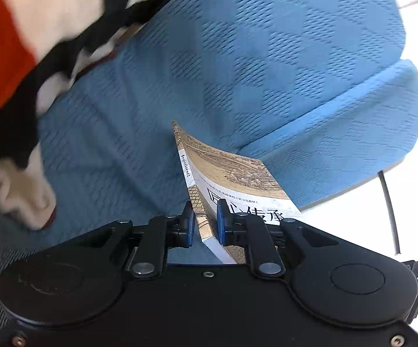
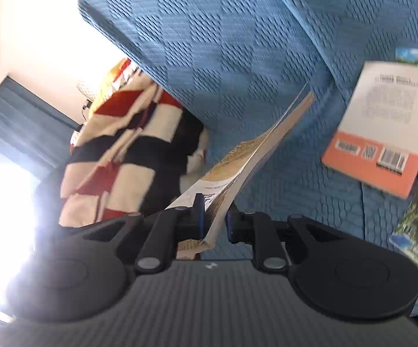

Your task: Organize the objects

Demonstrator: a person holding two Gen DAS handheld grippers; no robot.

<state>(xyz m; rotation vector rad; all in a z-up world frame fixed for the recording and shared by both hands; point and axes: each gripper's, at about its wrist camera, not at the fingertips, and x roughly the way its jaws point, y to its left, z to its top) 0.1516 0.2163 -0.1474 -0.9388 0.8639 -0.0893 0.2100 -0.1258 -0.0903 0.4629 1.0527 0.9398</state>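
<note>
Tan-covered book (image 1: 237, 179) pinched by both tools (image 1: 205, 222) (image 2: 215, 219), spine pointing away.

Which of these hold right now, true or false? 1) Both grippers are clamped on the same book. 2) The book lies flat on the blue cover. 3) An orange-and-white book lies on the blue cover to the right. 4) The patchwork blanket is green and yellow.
1) True: the left gripper and the right gripper each have their jaws closed on an edge of the tan-cover book.
2) False: the book is lifted, tilted and bowed between the grippers, above the blue cover.
3) True: the orange-and-white book lies on the blue cover, back side up with its barcodes showing.
4) False: the patchwork blanket is red, cream and black.
</note>
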